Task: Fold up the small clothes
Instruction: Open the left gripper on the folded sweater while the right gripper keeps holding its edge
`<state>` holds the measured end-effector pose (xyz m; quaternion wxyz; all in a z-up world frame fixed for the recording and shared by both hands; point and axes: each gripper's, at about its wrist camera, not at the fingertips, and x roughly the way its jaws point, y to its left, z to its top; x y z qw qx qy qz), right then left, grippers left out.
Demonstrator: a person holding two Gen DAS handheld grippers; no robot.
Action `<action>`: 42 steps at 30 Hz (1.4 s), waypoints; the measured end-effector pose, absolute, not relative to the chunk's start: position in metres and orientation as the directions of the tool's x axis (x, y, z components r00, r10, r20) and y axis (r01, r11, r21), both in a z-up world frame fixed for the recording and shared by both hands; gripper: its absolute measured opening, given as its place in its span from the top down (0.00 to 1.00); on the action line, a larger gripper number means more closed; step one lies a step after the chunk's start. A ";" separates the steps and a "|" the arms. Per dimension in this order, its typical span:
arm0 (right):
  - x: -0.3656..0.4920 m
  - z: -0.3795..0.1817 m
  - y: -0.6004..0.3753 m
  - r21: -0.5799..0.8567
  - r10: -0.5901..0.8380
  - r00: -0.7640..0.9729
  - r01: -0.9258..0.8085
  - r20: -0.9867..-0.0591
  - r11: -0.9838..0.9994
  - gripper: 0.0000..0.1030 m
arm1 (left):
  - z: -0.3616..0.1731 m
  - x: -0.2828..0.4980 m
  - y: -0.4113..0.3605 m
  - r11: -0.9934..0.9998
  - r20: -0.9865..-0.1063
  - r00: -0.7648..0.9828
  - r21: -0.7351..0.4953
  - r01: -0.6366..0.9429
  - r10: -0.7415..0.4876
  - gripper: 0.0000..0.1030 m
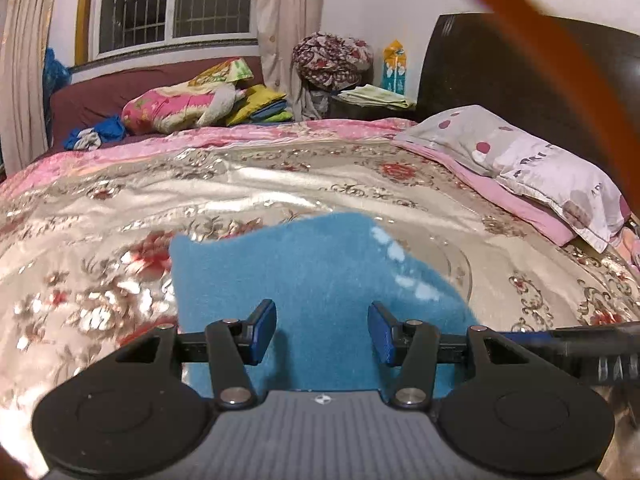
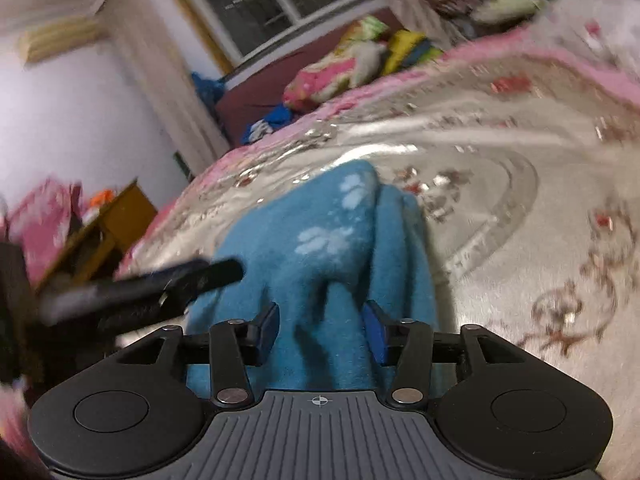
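**Fleece on the bed**

On the shiny floral bedspread (image 1: 248,184), mid-bed, lies my soft, light blue fleece garment (image 1: 320,280). My left tongs (image 1: 322,330) gape empty above it; my right tongs (image 2: 320,330) straddle a raised fold, not yet pinching. I'd grip its hem.

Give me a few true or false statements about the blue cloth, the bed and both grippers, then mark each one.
1. The blue fleece cloth lies on a floral bedspread. True.
2. The left gripper is clamped shut. False: its jaws stand open over the cloth.
3. A raised fold of the cloth sits between the jaws of the right gripper. True.
4. The cloth is plain red. False: it is blue with pale paw prints.
5. A spotted pillow lies by the headboard. True.
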<state>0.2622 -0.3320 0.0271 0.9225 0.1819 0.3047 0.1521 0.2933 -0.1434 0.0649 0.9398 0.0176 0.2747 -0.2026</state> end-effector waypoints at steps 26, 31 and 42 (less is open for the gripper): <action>0.254 0.020 -0.336 0.342 0.259 0.819 -0.082 -0.511 0.936 0.54 | 0.070 0.274 -0.113 0.947 -0.532 0.788 -0.091 0.309 -0.309 0.44; 0.265 0.006 -0.328 0.265 0.198 0.804 -0.052 -0.561 0.963 0.47 | 0.052 0.263 -0.080 0.961 -0.583 0.768 -0.105 0.254 -0.267 0.40; 0.281 -0.017 -0.364 0.517 0.348 0.748 -0.008 -0.565 0.856 0.41 | 0.023 0.284 -0.078 0.920 -0.610 0.689 -0.283 0.272 -0.392 0.36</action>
